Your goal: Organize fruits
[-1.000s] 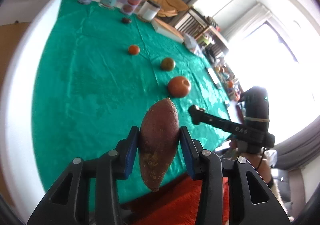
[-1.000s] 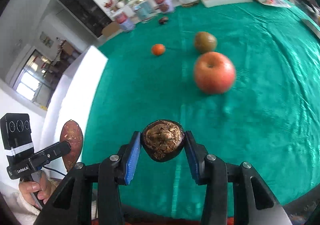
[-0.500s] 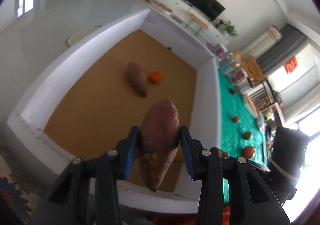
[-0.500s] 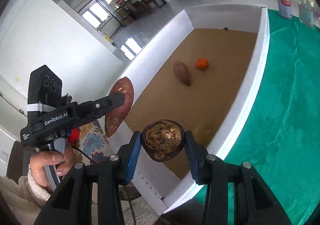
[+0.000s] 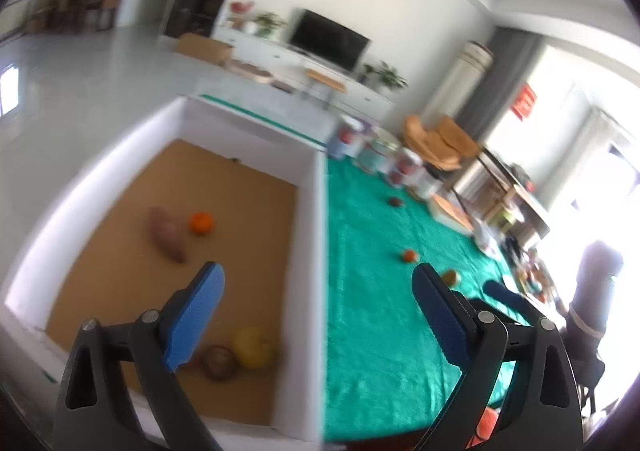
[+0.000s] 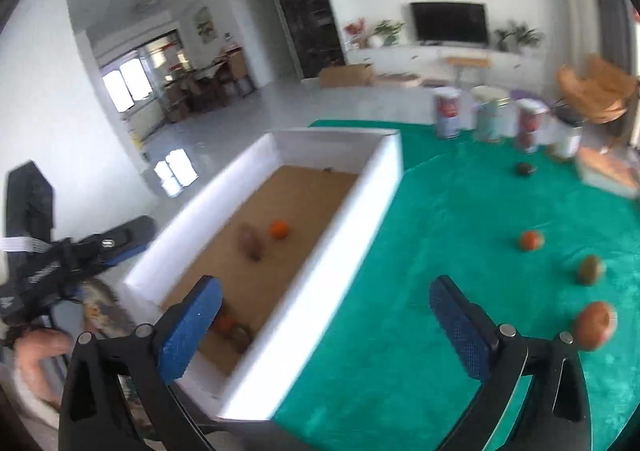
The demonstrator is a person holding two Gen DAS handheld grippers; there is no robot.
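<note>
While both of my claws hang wide apart with nothing between their blue pads, my left claw (image 5: 316,315) hovers over the near end of the white box (image 5: 310,251) and my right claw (image 6: 324,325) over the box's long wall where it meets the table.

Nearest me on the box's brown floor lie a yellow fruit (image 5: 254,347) and a round brown fruit (image 5: 218,361), just beside each other; something reddish peeks out behind my left blue pad, too hidden to name. Farther in, a sweet potato (image 5: 166,235) lies beside a small orange (image 5: 201,222), well apart from the near pair.

To the right of the box, the table wears a green cloth (image 6: 460,251). On it, near to far, sit a red apple (image 6: 596,325), a greenish-brown fruit (image 6: 591,269), another small orange fruit (image 6: 531,240) and a dark fruit (image 6: 525,169). A row of tins (image 6: 447,113) stands along the far edge.

Beyond lie a pale floor, a white cabinet carrying a dark television (image 6: 450,22) and potted plants, and a bright window at right.
</note>
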